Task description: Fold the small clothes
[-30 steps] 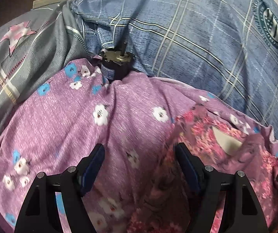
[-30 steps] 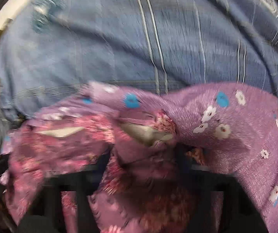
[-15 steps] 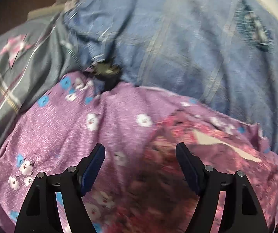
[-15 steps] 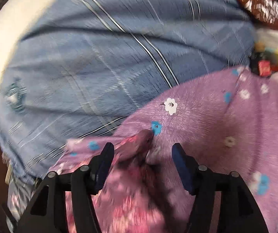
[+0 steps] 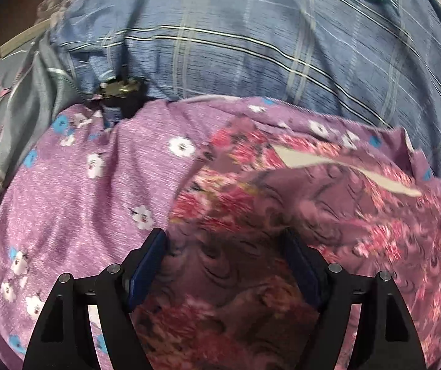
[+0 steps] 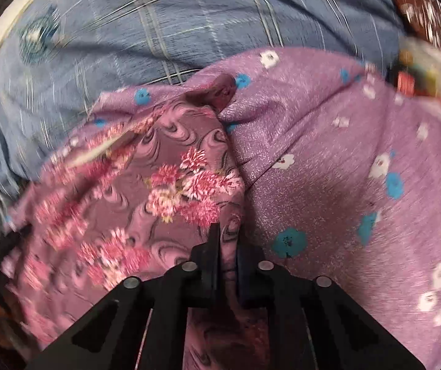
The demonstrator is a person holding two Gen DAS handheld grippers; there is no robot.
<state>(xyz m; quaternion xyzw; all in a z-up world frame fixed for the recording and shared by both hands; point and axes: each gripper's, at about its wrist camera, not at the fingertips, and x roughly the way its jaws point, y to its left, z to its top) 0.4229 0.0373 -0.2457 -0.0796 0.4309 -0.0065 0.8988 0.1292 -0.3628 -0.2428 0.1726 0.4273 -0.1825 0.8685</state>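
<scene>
A small mauve garment with pink flowers (image 5: 328, 203) lies crumpled on a purple cloth with white and blue flowers (image 5: 81, 185). My left gripper (image 5: 225, 246) is open, its jaws wide apart over the garment's near part. In the right wrist view the same garment (image 6: 146, 178) lies left of the purple cloth (image 6: 359, 169). My right gripper (image 6: 228, 240) is shut on a fold of the pink-flowered garment at its right edge.
A blue plaid bedsheet (image 5: 266, 40) covers the surface behind the clothes. A grey cloth with a pink star (image 5: 10, 98) lies at the left. A small dark object (image 5: 118, 92) sits at the purple cloth's far edge. Colourful clutter (image 6: 421, 74) shows at the far right.
My right gripper has closed on a fold of the pink-flowered garment; half a second ago it was open. My left gripper has moved over the garment and stays open.
</scene>
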